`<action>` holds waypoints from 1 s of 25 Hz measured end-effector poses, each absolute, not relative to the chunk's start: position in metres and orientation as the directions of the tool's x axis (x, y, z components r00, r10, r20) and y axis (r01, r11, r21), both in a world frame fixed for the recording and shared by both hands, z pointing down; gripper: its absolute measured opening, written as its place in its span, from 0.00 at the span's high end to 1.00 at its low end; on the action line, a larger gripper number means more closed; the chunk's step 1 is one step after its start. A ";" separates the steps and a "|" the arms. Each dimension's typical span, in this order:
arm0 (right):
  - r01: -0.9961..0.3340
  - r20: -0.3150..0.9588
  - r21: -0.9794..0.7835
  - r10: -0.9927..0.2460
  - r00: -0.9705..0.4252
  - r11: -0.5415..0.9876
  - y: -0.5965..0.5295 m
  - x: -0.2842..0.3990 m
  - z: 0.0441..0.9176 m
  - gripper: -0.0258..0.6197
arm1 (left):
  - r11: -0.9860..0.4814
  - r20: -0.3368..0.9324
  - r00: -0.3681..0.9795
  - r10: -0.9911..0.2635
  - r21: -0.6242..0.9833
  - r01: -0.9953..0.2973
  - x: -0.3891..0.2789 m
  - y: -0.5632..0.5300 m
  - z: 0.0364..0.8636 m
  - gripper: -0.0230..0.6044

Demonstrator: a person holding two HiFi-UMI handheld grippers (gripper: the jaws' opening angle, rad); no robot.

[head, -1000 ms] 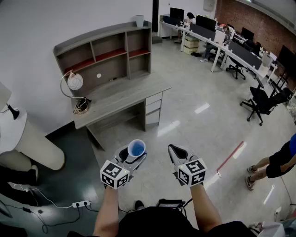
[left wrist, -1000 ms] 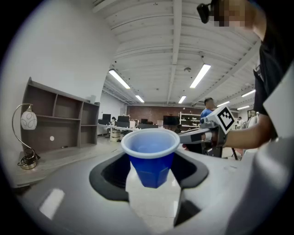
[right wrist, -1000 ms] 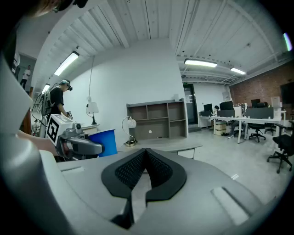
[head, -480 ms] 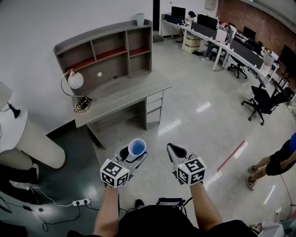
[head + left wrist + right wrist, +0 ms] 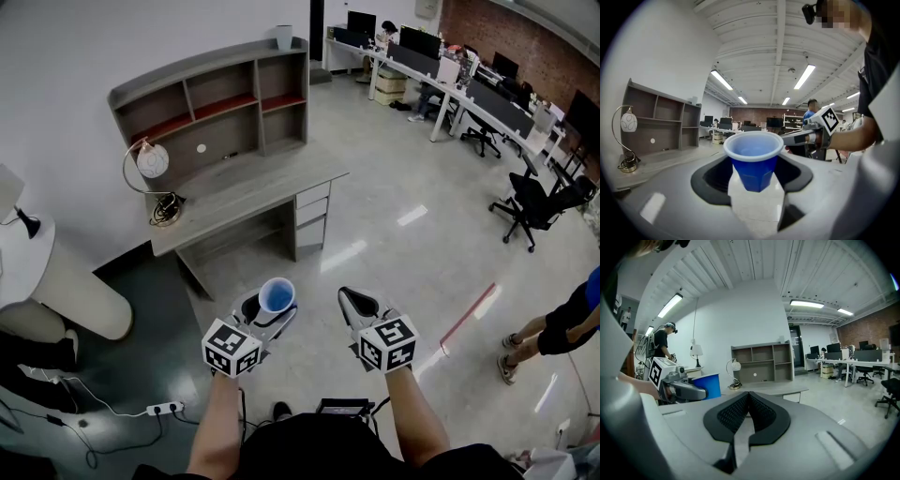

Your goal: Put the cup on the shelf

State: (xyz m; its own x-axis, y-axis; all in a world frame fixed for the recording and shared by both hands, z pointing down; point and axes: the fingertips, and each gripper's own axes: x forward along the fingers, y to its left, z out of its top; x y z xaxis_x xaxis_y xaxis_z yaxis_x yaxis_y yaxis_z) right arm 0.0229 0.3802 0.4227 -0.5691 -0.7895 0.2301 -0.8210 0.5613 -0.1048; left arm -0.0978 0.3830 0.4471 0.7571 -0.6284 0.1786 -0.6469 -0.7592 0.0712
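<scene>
One cup (image 5: 277,296), one shelf (image 5: 206,71), perhaps one lamp (image 5: 152,164)

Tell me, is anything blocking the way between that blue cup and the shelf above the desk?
Nothing visible does. The left gripper holds the blue cup over open floor, and the shelf has free compartments. The lamp sits aside, at the far left of the desk.

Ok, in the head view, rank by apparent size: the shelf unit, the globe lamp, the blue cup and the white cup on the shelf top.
1. shelf unit
2. globe lamp, stand included
3. blue cup
4. white cup
The blue cup is far nearer the camera, so the two cups' real sizes may match.
</scene>
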 end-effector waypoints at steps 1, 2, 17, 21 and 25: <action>-0.820 0.229 -0.105 -0.789 -0.570 0.562 0.380 0.023 0.423 0.94 | -0.759 0.180 0.757 -0.629 0.070 -0.647 -0.098 0.383 0.447 0.54; -0.820 0.229 -0.105 -0.788 -0.571 0.563 0.381 0.023 0.423 0.94 | -0.759 0.182 0.756 -0.629 0.068 -0.648 -0.098 0.383 0.448 0.54; -0.814 0.235 -0.112 -0.781 -0.579 0.570 0.382 0.044 0.428 0.94 | -0.751 0.195 0.748 -0.635 0.072 -0.656 -0.079 0.384 0.454 0.54; -0.807 0.230 -0.114 -0.775 -0.588 0.579 0.379 0.056 0.427 0.94 | -0.742 0.193 0.738 -0.646 0.070 -0.667 -0.068 0.383 0.454 0.54; -0.797 0.228 -0.117 -0.765 -0.602 0.592 0.377 0.070 0.426 0.94 | -0.728 0.191 0.725 -0.662 0.070 -0.682 -0.056 0.381 0.452 0.54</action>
